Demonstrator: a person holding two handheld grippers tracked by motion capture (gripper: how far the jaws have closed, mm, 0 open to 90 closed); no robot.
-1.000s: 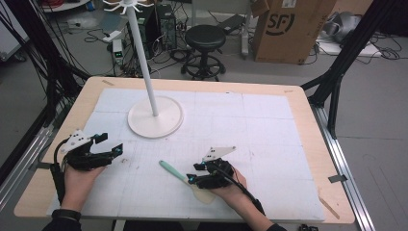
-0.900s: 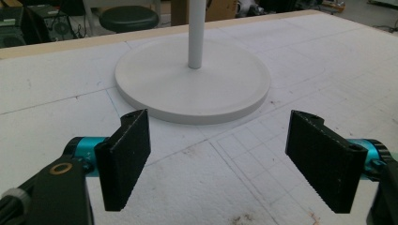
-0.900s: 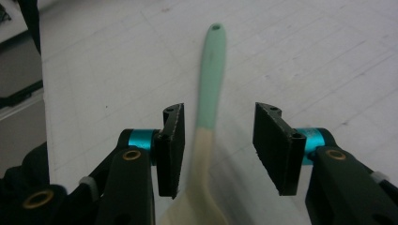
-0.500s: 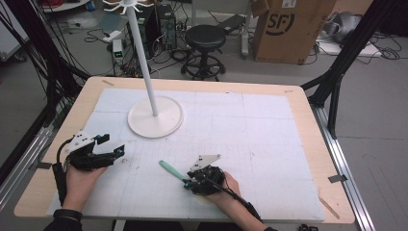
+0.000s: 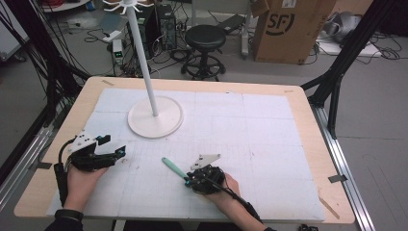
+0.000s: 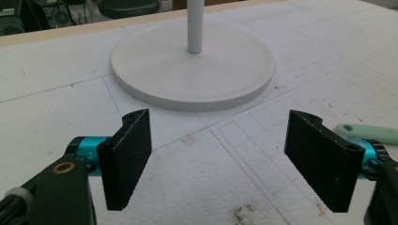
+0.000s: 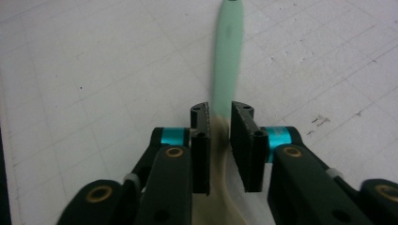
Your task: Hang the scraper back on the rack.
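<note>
1. The spatula (image 5: 173,168), a utensil with a mint-green handle and a tan working end, is seen lying on the white mat (image 5: 269,144) toward the near edge of the table (image 5: 308,103), just left of the right gripper (image 5: 188,180).
2. In the right gripper view its long axis (image 7: 228,51) is seen running straight ahead between the jaws, green end away, tan end back beneath the gripper body.
3. The right gripper's jaws have just been closing; they are now narrowed onto the spatula's neck, both pads appearing to press it.
4. The left gripper (image 5: 120,153) is held well apart to the left, jaws spread wide with nothing between them.
5. The white stand (image 5: 155,117) is set beyond, toward the far-left; any carry there is judged to fall to the right hand.
</note>
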